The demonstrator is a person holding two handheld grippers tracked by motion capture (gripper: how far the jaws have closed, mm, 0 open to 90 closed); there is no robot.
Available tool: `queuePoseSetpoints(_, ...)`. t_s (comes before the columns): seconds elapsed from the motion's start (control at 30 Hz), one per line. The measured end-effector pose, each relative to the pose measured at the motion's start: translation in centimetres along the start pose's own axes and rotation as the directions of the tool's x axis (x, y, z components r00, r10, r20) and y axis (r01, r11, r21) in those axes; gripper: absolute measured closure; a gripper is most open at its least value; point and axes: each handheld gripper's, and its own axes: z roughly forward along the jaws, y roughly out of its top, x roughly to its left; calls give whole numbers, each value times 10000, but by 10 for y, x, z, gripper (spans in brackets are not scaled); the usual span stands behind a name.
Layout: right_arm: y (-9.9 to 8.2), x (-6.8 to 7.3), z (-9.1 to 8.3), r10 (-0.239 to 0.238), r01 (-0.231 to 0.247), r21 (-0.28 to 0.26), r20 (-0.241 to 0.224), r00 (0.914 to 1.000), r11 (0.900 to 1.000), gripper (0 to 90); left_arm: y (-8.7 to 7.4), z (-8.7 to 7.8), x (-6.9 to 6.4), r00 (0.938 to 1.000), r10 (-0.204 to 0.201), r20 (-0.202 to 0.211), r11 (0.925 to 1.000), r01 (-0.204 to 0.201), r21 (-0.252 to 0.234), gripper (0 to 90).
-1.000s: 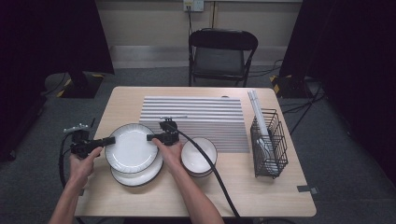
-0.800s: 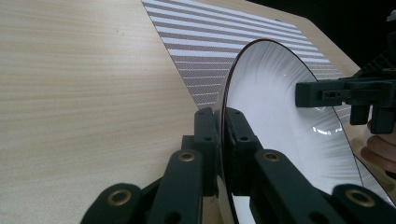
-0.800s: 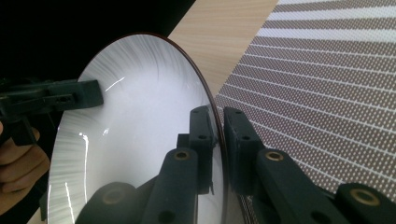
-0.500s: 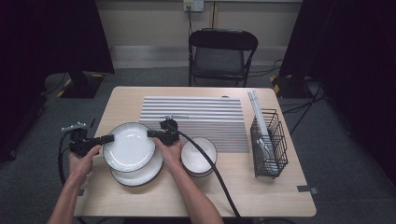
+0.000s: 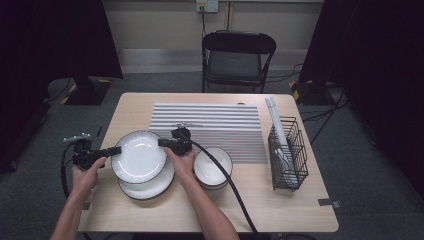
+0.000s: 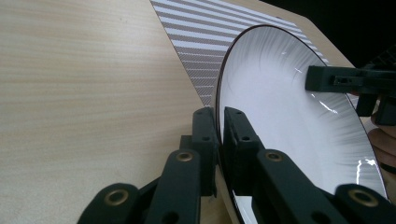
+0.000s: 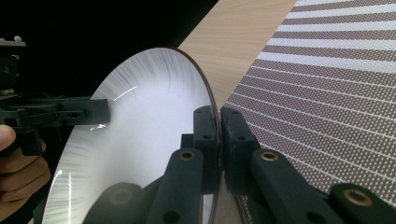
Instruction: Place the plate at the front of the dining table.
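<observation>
White glazed ceramic, the upper plate (image 5: 139, 155) is held by me between two grippers above a second plate (image 5: 150, 185) that lies on the table (image 5: 280, 210) near its front-left corner. My left gripper (image 5: 116, 150) has its jaws closed tight on the plate's left rim; in the left gripper view the thin dark-edged rim (image 6: 219, 116) stands pinched between the two black pads. My right gripper (image 5: 162, 143) clamps the opposite rim likewise, as the right gripper view shows (image 7: 214, 119). I judge the plate stiff, fairly heavy for such narrow pads, smooth enough to slip, and breakable if dropped; the raised rim is the only sound place to grip, at two points facing each other, as here. Just right of the plates sits a stack of bowls (image 5: 213, 167), with the right gripper's cable (image 5: 225, 180) running across it. Farther back a striped mat (image 5: 215, 125) covers the middle of the table, and a black wire basket (image 5: 287, 155) stands along the right edge.
</observation>
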Motion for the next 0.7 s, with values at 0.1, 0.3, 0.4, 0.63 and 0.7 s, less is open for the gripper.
queuePoseSetpoints(0.1,0,1,0,-80,81,-100,61,9999,9999,859,1,-1,0,9999,63,-102,10000,-64,-70,846)
queuePoseSetpoints(0.3,0,5,-1,-341,347,-461,148,9993,9983,858,4,-2,-1,9996,143,-231,9995,-149,-272,853)
queuePoseSetpoints(0.4,2,6,-2,-392,400,-533,147,9991,9978,857,6,-2,-2,9996,219,-205,9992,-226,-319,854)
queuePoseSetpoints(0.63,5,7,-3,-386,394,-544,146,9991,9977,858,8,-4,-3,9995,203,-240,9990,-212,-387,854)
queuePoseSetpoints(0.7,6,8,-3,-358,365,-533,152,9992,9979,859,9,-5,-4,9994,225,-246,9989,-235,-402,854)
